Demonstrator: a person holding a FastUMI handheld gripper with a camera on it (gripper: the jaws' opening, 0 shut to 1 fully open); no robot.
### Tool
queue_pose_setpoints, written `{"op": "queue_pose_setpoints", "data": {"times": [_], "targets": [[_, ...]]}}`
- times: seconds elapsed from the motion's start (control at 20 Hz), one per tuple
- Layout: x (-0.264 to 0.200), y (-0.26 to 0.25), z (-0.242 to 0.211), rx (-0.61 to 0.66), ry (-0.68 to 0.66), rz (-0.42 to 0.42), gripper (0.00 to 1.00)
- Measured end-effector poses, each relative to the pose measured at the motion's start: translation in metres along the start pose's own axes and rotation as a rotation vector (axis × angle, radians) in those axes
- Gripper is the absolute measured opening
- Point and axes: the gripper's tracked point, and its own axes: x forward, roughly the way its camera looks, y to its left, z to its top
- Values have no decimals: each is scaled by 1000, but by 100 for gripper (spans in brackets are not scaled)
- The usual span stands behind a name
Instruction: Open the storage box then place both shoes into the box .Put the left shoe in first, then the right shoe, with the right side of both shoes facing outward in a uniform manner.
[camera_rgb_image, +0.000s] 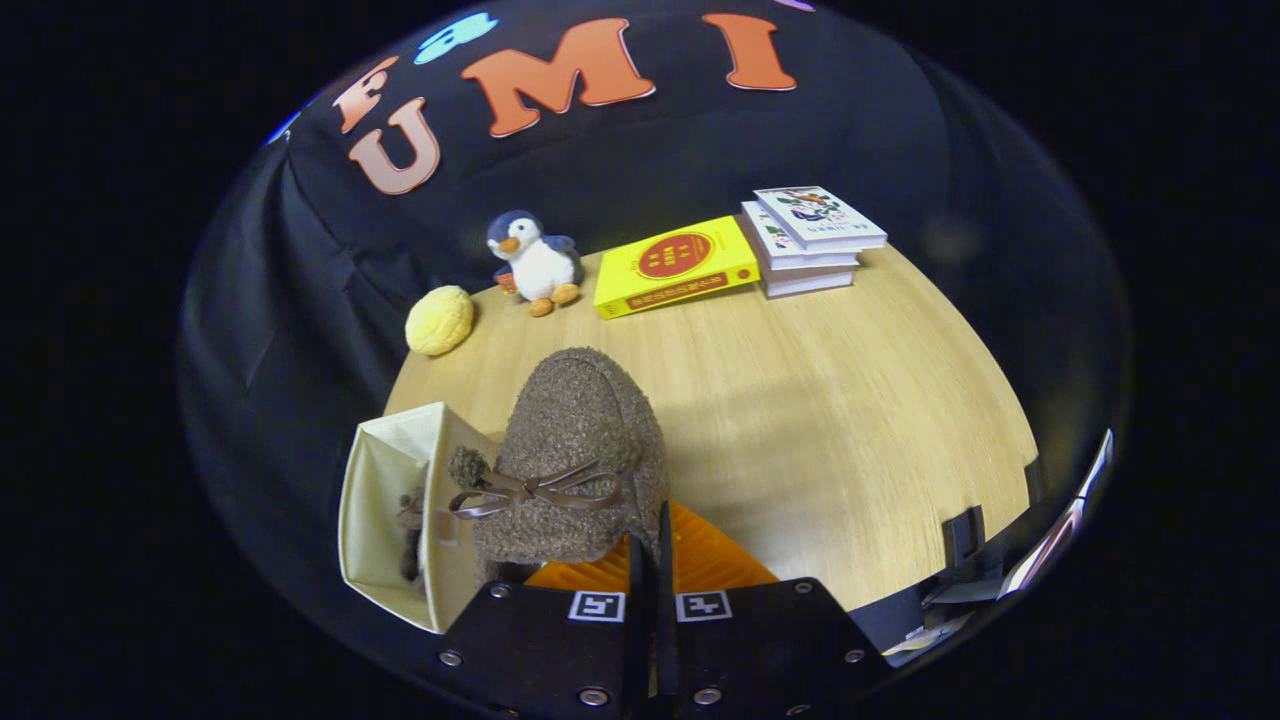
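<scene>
- Closest to the camera, the gripper (651, 560) has its two fingers drawn almost together, with only a thin gap between them.
- Between the fingers the rear edge of a brown fuzzy shoe (575, 460) seems to be pinched; the exact contact is hidden by the shoe itself, but the shoe stands up off the table with its toe pointing away.
- On the shoe there is a thin brown ribbon bow (530, 490) and a small pompom on its left side.
- Just left of the held shoe stands the storage box (385, 505), a cream fabric box, open, with its opening facing toward the camera side.
- Inside the box a second brown shoe (410, 535) is partly visible against the inner wall.
- Under the shoe and the fingers lies an orange ribbed surface (700, 560).
- Everything rests on a light wooden table (850, 420).
- Far beyond the fingers, near the black cloth wall, sit a yellow round bun-like toy (439, 320), a plush penguin (535, 262), a yellow book (675, 265) and a stack of white books (812, 240), well apart from the box.
</scene>
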Motion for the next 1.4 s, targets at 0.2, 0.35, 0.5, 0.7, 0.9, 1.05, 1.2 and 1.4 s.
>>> {"op": "queue_pose_setpoints", "data": {"times": [0.2,0.35,0.5,0.7,0.9,1.05,1.2,1.4], "targets": [[-10,64,7,-56,-6,80,4],[-14,110,5,-93,3,131,4],[-11,152,3,-131,7,163,4],[2,198,-10,-177,41,190,4],[24,216,-37,-216,98,152,4],[50,208,-57,-240,131,83,4],[69,203,-68,-229,161,40,4],[74,187,-88,-247,214,-41,7]]}}
